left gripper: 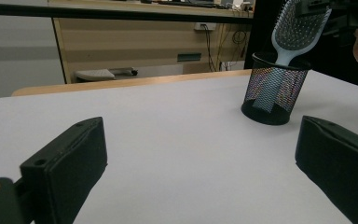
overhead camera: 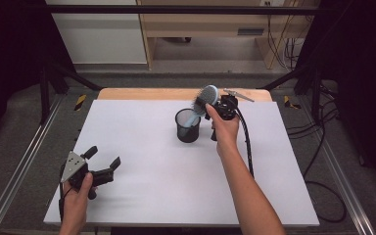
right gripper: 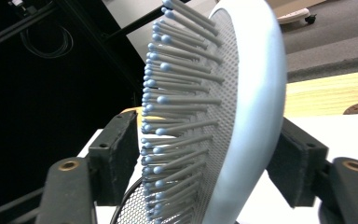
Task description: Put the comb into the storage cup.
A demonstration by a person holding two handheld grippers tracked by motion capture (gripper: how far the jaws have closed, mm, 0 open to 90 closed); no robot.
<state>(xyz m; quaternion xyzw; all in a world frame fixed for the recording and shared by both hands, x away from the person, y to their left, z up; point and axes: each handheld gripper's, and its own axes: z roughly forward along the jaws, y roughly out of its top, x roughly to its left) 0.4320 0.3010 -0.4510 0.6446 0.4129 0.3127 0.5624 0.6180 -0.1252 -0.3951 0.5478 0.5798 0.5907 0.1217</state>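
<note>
The bench (overhead camera: 142,196), covered by a white sheet, carries a single container: a black wire-mesh pen cup (overhead camera: 187,126) standing upright toward the far middle. In it stands one pale blue paddle hairbrush (overhead camera: 203,99), handle down inside the mesh and bristled head leaning out over the rim toward the right; I see nothing else in the cup.

The right gripper (overhead camera: 213,108) sits at the brush head. In the right gripper view its jaws flank the head, one pad by the bristle tips and the other by the smooth back, and a thin gap seems to show on the bristle side, so I read the gripper as spread around the brush rather than pinching it. The left gripper (overhead camera: 103,161) rests at the near left of the bench, well apart from the cup, its jaws spread with nothing between them.

The step in hand looks like letting go of the brush after seating it. To do it well, the jaws should part enough that no pad snags a bristle, then the hand should draw straight back along the line of the head, not sideways. The light cup, carrying a top-heavy leaning brush, could tip if dragged.
</note>
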